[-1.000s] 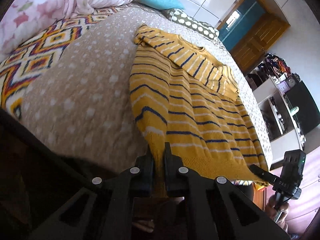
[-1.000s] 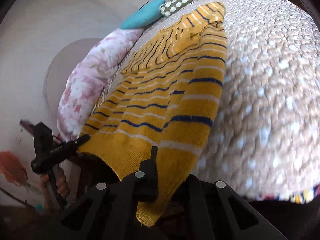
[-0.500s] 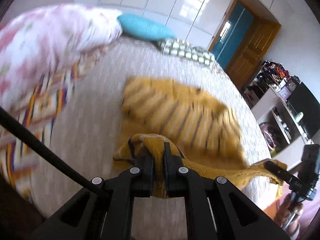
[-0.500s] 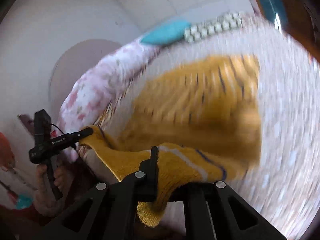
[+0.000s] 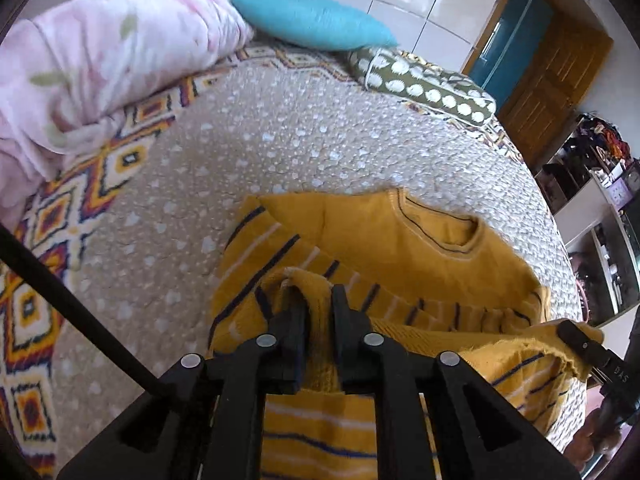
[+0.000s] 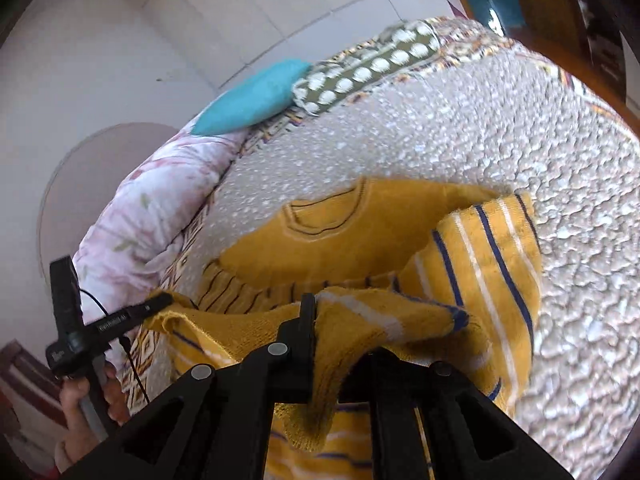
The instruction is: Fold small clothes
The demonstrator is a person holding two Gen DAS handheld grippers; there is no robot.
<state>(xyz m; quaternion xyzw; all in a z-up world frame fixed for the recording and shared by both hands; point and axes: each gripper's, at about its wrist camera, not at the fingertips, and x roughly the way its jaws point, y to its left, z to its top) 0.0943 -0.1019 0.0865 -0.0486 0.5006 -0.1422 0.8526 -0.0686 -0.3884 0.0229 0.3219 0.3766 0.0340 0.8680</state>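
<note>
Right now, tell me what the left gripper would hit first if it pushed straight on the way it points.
Probably the yellow striped sweater itself: the left gripper already grips its hem and points down at the folded body, near the collar. Beyond lies the dotted bedspread. Depth is uncertain.

Both wrist views look steeply down from close above the sweater (image 5: 400, 240) (image 6: 360, 236) toward the teal pillow (image 5: 308, 20) (image 6: 256, 96); each shares the sweater and shows the opposite gripper.
</note>
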